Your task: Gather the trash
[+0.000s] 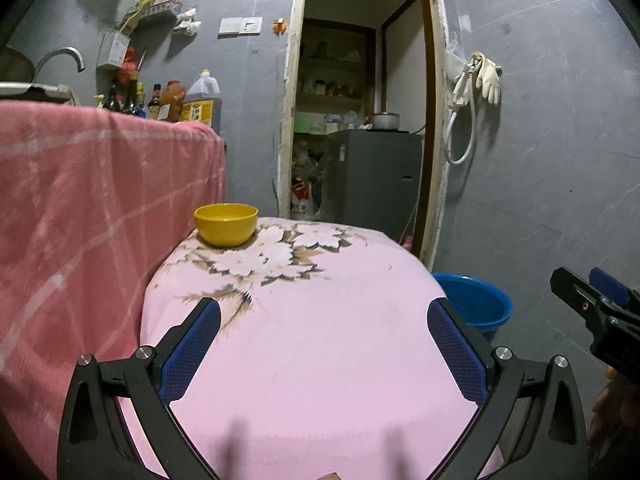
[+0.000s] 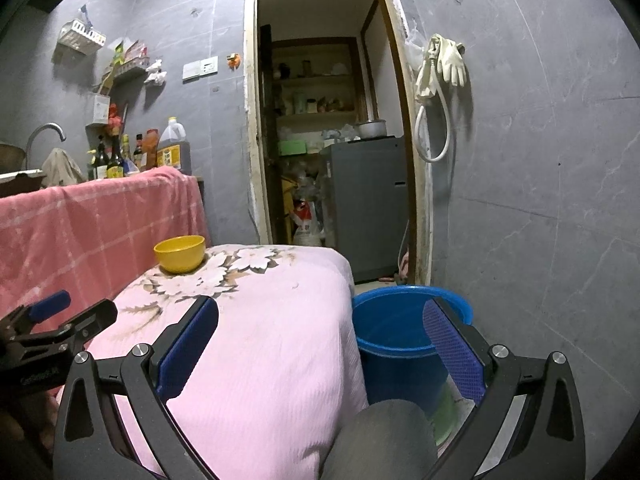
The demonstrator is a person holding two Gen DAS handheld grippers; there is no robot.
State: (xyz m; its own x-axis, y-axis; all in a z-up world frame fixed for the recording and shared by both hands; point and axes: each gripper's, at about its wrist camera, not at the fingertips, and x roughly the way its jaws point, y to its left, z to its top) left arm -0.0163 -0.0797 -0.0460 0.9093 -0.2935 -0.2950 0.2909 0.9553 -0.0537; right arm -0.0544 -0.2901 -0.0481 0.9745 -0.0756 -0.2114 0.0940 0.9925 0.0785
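I am holding both grippers above the desk (image 1: 320, 360), which is covered with a pink floral cloth. The left gripper (image 1: 323, 346) has its fingers spread wide with nothing between them, and the right gripper (image 2: 320, 344) is likewise gaping and empty. In the right wrist view the left gripper is showing from the side at the left edge.

I am looking for trash and seeing none on the cloth; the only thing standing on the desk is a yellow bowl (image 1: 226, 224) at the far left corner, beside the red checked cloth (image 1: 80, 208) hanging next to it. Whether anything is lying inside the bowl I cannot tell from this low angle. The blue bucket (image 2: 400, 344) is standing on the floor just beside the right edge of the desk, partly between the right fingers in that view, and I am judging it to be the place for the trash. Something pale green is showing low beside the bucket, too blurred to name.

To do this step well, I am thinking the rig should be tilted to look over the bowl's rim and along the floor before committing either hand. If the bowl is carrying scraps, the left gripper is nearer; I would be keeping its fingers wide and approaching level so the rim is not knocked.
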